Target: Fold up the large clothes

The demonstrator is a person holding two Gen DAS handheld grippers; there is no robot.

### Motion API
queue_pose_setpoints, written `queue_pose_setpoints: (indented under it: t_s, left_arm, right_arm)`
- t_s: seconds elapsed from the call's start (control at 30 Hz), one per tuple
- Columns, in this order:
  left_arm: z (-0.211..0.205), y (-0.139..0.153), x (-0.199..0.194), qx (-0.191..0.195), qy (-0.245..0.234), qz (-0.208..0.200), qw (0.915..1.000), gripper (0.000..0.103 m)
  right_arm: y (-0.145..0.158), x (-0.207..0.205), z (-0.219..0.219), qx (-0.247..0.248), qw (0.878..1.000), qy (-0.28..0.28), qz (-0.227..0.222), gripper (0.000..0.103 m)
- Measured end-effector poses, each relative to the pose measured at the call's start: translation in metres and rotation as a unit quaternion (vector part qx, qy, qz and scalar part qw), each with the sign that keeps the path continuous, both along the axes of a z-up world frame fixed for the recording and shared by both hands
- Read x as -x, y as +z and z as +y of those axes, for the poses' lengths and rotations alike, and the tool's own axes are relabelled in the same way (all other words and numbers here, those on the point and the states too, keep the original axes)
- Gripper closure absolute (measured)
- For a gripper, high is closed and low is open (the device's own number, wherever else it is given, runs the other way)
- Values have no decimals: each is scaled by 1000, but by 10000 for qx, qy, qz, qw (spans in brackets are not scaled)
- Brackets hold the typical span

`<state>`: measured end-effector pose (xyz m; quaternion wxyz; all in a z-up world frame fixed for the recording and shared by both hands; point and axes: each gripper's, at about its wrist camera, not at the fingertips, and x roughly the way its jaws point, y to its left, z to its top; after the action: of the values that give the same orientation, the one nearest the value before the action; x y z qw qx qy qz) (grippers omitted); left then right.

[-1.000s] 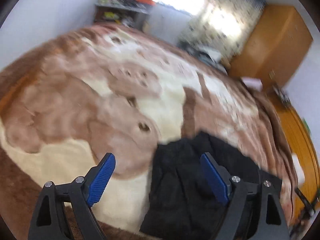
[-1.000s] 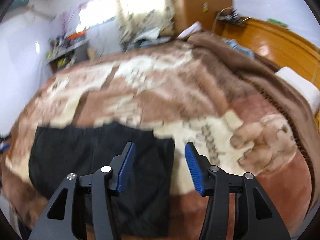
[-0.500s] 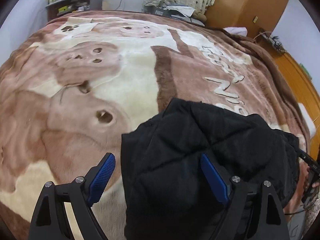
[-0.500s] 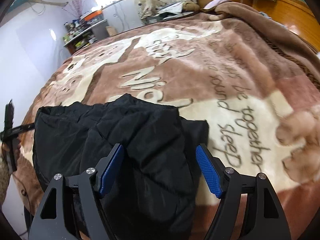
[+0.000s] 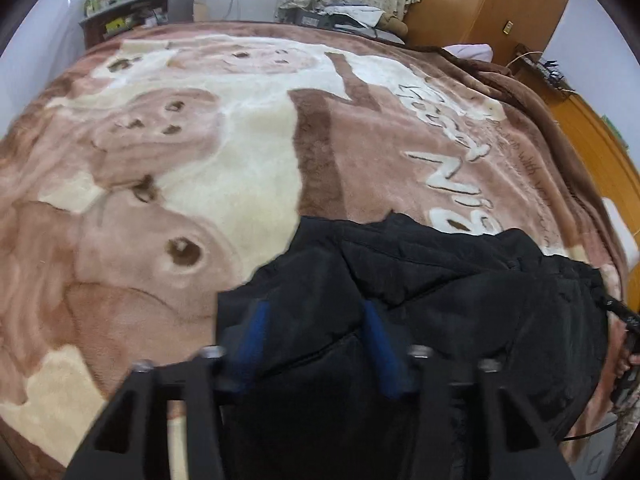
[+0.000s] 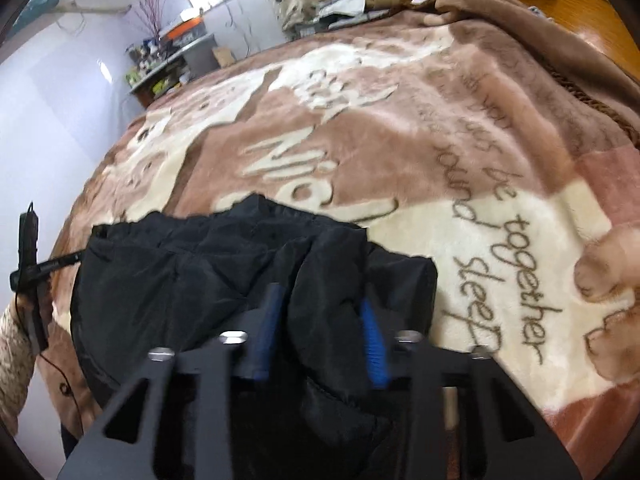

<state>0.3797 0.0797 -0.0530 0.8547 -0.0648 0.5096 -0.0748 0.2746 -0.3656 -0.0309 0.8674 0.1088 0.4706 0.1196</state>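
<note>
Left wrist view: left gripper tilted down over the near edge of the black garment, which lies bunched on a brown and cream plush blanket covering the bed. Jaws have just been closing; blue pads blurred, black fabric between them and bulging up around both. Pads look pressed into the cloth, so clamped on a fold of it. Left of the fingers: bare blanket with a bear face print. Beyond the fingertips: the garment's far edge, then lettering on the blanket. Far right of the fingers: the other gripper's tip and a bit of hand at the garment's edge.

Right wrist view: right gripper also tilted down on the same garment's near edge. Jaws have just been closing; a thick puffy fold sits between the blue pads, both pads touching it, clamped. Left of the fingers: rest of the garment spread flat-ish, then the left gripper's black frame and a knit sleeve at frame edge. Right of the fingers: cream blanket with script text.
</note>
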Motion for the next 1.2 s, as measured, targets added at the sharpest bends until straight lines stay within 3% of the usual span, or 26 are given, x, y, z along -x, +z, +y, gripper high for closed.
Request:
queue_pose_setpoints:
  t_s: [0.07, 0.17, 0.33, 0.43, 0.53, 0.63, 0.77, 0.93, 1.03, 1.1, 1.2]
  left_arm:
    - [9, 7, 3, 179, 98, -90, 9998, 78]
    - [23, 26, 10, 554, 292, -359, 9974, 81]
    - [27, 49, -3, 607, 481, -713, 9944, 81]
    - [23, 38, -25, 569, 575, -478, 9956, 81]
    - [10, 1, -52, 168, 622, 60, 9979, 81]
    - [6, -31, -63, 96, 741, 456, 9962, 80]
    - [-10, -41, -70, -552, 391, 462, 9966, 80]
    - [-14, -49, -76, -745, 415, 689, 9940, 79]
    - [-12, -40, -74, -745, 550, 595, 9939, 78]
    - [-5, -24, -67, -567, 662, 406, 9954, 77]
    - [9, 6, -46, -274, 828, 10, 9962, 56]
  right_arm:
    - [11, 8, 3, 149, 9997, 23, -214, 85]
    - [42, 24, 8, 260, 9967, -47, -771, 86]
    - [74, 15, 15, 309, 9913, -164, -1271, 86]
    - [59, -15, 17, 458, 9947, -338, -860, 86]
    - [27, -39, 19, 700, 9959, -443, -375, 86]
    - [-9, -55, 27, 1172, 9921, -398, 196, 85]
    - [-36, -64, 29, 1379, 9867, -417, 760, 84]
    - [-56, -72, 39, 1709, 9773, -190, 1237, 79]
    - [-47, -72, 37, 1762, 9764, -370, 1195, 74]
    - [-25, -62, 30, 1598, 9796, -769, 945, 71]
    - [9, -40, 22, 1310, 9843, -1090, 464, 61]
